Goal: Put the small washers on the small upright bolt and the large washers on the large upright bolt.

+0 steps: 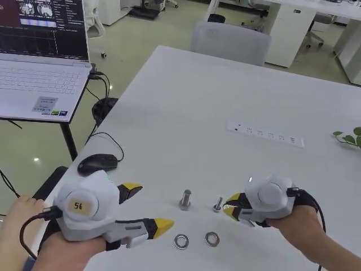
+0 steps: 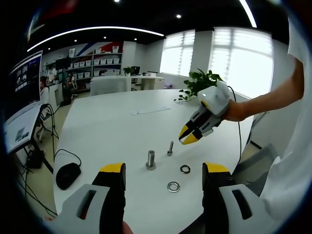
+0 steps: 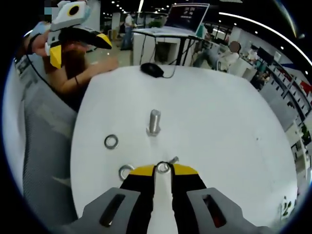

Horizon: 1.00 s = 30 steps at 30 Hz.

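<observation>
Two bolts stand upright on the white table [image 1: 186, 113]: a large bolt [image 1: 185, 199] and, to its right, a small bolt [image 1: 218, 205]. Two washers [image 1: 181, 241] [image 1: 212, 239] lie flat in front of them. My right gripper [image 1: 230, 206] hovers beside the small bolt. In the right gripper view its jaws are shut on a small washer [image 3: 162, 167], with the small bolt [image 3: 173, 160] just beyond the tips and the large bolt [image 3: 154, 122] farther off. My left gripper [image 1: 148, 208] is open and holds nothing, left of the large bolt [image 2: 150, 160].
A black mouse [image 1: 97, 164] with its cable lies at the table's left edge. A white power strip [image 1: 265, 134] sits farther back, and a plant [image 1: 352, 137] is at the right. A laptop [image 1: 39, 73] stands on a side stand to the left, and a grey chair [image 1: 228, 42] sits beyond the table.
</observation>
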Available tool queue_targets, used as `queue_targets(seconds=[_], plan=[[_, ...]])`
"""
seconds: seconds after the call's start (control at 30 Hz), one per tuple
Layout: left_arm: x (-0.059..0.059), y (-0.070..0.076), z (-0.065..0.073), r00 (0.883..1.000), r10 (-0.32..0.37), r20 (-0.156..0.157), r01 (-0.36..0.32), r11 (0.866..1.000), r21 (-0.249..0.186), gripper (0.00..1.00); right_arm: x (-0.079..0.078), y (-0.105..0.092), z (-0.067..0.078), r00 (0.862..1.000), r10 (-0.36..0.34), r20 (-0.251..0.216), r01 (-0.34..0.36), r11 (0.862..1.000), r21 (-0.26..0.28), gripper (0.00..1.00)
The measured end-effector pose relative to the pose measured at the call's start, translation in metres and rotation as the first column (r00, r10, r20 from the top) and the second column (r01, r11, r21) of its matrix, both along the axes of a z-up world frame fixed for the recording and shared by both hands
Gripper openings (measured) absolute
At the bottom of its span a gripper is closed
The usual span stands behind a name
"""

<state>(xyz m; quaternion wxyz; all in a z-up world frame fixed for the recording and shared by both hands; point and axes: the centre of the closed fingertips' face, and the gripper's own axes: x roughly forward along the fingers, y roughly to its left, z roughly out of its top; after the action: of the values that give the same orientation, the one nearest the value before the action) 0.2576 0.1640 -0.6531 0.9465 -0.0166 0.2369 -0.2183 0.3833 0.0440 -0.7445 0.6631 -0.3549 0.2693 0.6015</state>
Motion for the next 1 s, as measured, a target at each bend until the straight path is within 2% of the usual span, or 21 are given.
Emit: queue_targets(seconds=[0.27,0.57,1.0], plan=[[0.0,0.002,0.0,1.0,0.004,-0.001,-0.004,1.0,0.0,0.63,0.017,0.009,-0.003,1.0,-0.002,0.005,0.002,0.999,-0.033,0.13],[0.001,0.003,0.0,1.0,0.007,-0.002,-0.007,1.0,-0.003,0.63,0.021,0.012,-0.012,1.0,0.023,0.003,-0.023,0.996,-0.082,0.13],[0.001,0.003,-0.002,1.0,0.008,-0.005,-0.008,1.0,-0.005,0.63,0.02,0.012,-0.017,0.999,0.052,-0.005,-0.052,0.991,-0.123,0.13]])
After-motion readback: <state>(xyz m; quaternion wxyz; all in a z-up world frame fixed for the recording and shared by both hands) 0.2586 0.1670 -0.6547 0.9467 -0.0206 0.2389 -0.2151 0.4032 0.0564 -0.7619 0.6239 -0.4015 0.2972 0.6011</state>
